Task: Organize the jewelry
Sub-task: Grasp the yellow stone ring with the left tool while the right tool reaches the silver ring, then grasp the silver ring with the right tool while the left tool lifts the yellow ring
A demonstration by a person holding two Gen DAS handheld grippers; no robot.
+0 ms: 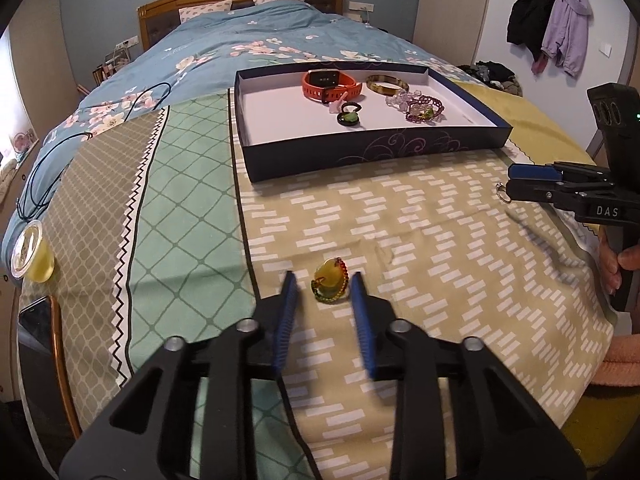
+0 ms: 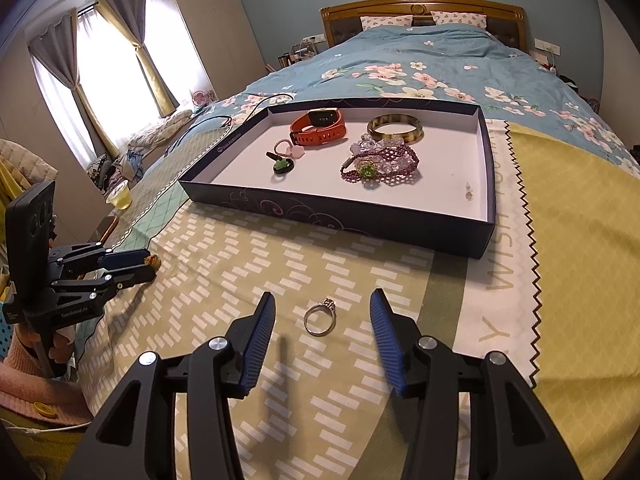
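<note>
You had before you a navy box (image 2: pixel 352 216) with pale swirl print and white floor, holding an orange-red watch (image 2: pixel 318 126), a tortoiseshell-yellow bangle (image 2: pixel 394 130), and purple beads (image 2: pixel 384 164). Under it lay your olive cloth (image 2: pixel 256 264) with white dashes. Nearby were your yellow-green pendant (image 1: pixel 330 284) and silver ring (image 2: pixel 319 318); both grippers wore blue pads (image 2: pixel 258 344).

"DAS": white letters on the black body of the right tongs (image 1: pixel 507 184), right of the tray (image 1: pixel 372 152). Large pale letters on the cloth strip (image 2: pixel 502 248) beside the tray, possibly "WISH".
</note>
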